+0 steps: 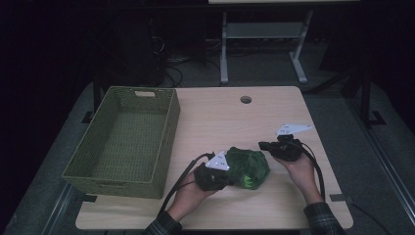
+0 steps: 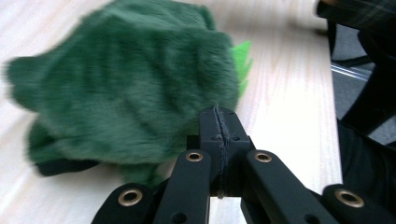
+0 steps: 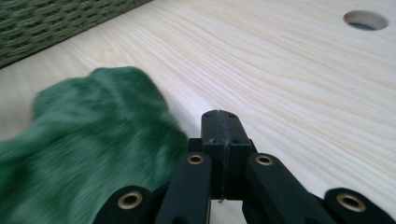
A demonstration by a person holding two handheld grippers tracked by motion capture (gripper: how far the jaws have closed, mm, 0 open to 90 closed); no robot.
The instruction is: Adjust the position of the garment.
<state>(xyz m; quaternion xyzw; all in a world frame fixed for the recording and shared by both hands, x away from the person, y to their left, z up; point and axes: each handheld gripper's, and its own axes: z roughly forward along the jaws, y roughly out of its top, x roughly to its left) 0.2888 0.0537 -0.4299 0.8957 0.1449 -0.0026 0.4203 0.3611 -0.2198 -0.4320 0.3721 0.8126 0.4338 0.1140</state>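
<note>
Plush fabric, a dark green furry bundle [image 1: 248, 167], lies near the front edge of the worktop [image 1: 274, 105], a little right of its middle, between the 2 hands. The left tool [image 1: 226, 177] sits at the bundle's front-left side, touching it; in the left gripper view its jaws are pressed fully together with nothing between them, tips against the fur [image 2: 126, 88]. The right tool [image 1: 263, 145] is just beside the bundle's right-rear side, jaws also fully closed and empty, the fur [image 3: 93, 154] lying to the left of its tips. So the left tool is the nearer one.

The bundle's long axis seems to run from front-left to rear-right, roughly on the line between the 2 tools; a bright green fringe shows at its front edge. Which end is its head I cannot tell.

Farther back, along the left edge, stands an empty woven basket [image 1: 169, 134], well apart from the bundle; any move there goes left and away.
</note>
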